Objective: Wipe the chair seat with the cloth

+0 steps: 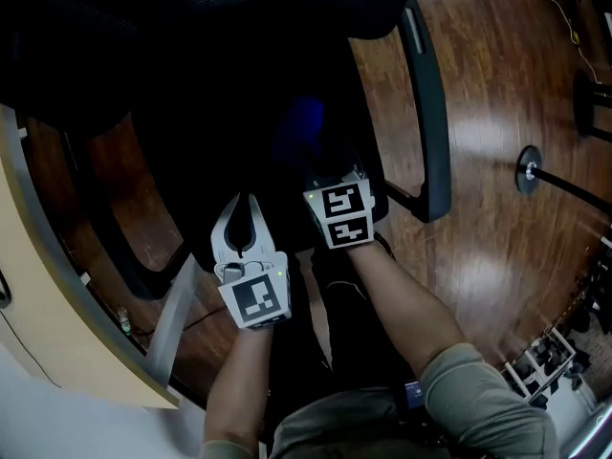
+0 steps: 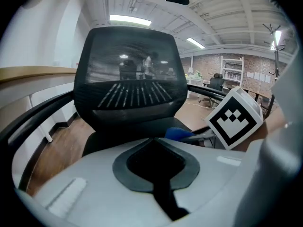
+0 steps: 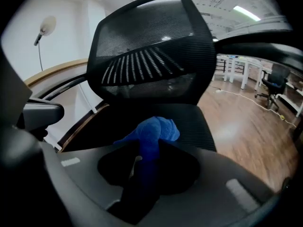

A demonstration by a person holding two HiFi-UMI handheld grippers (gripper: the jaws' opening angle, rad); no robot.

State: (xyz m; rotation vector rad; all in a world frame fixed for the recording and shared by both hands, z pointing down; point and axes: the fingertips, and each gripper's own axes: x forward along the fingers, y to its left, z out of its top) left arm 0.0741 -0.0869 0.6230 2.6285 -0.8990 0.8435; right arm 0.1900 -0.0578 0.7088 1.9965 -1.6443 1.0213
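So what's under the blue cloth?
The black chair seat lies under the cloth, which the right gripper pinches. The cloth and the jaws cover the patch of seat right below, so whether cloth and seat touch cannot be seen.

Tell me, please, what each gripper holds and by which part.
The right gripper pinches the crumpled blue fabric cloth by a bunched fold, a wad bulging beyond; the left gripper holds nothing.

From above we look steeply down on the chair (image 1: 268, 94); the 2 gripper views closely face its backrest (image 2: 130, 79).
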